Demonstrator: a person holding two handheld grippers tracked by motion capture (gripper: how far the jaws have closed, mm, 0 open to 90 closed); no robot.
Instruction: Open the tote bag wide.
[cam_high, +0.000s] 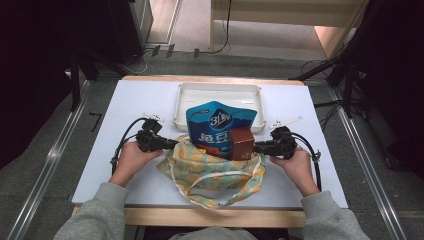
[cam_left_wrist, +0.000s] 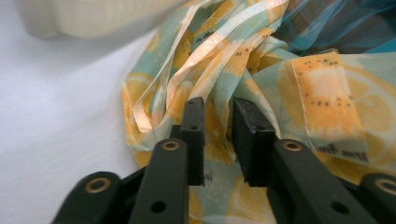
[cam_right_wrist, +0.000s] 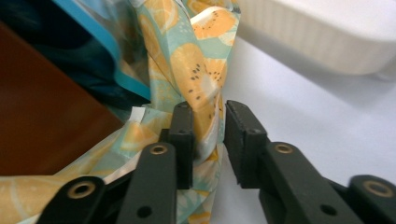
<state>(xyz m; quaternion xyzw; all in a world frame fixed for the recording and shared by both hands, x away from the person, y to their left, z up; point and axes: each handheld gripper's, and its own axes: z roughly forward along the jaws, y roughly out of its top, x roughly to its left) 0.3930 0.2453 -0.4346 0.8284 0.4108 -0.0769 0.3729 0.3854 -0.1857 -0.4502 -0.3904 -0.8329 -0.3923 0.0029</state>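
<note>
Fabric of a lemon-print bag (cam_high: 215, 172) lies bunched on the white counter (cam_high: 110, 150) just in front of a white tray (cam_high: 218, 95), with a blue snack pouch (cam_high: 218, 122) and a brown box (cam_high: 241, 142) standing in its mouth. The left tool (cam_left_wrist: 217, 119) and right tool (cam_right_wrist: 208, 123) flank it, jaws slightly parted with cloth between them but not pinched, probably placed to spread or lift the rim around the goods.

Cloth bag (cam_high: 215, 172): pale teal with orange fruit-slice print, cream handles. Pouch (cam_high: 217, 122): blue. Box (cam_high: 242, 142): brown. Tray (cam_high: 218, 92): white. Table (cam_high: 130, 107): white.
</note>
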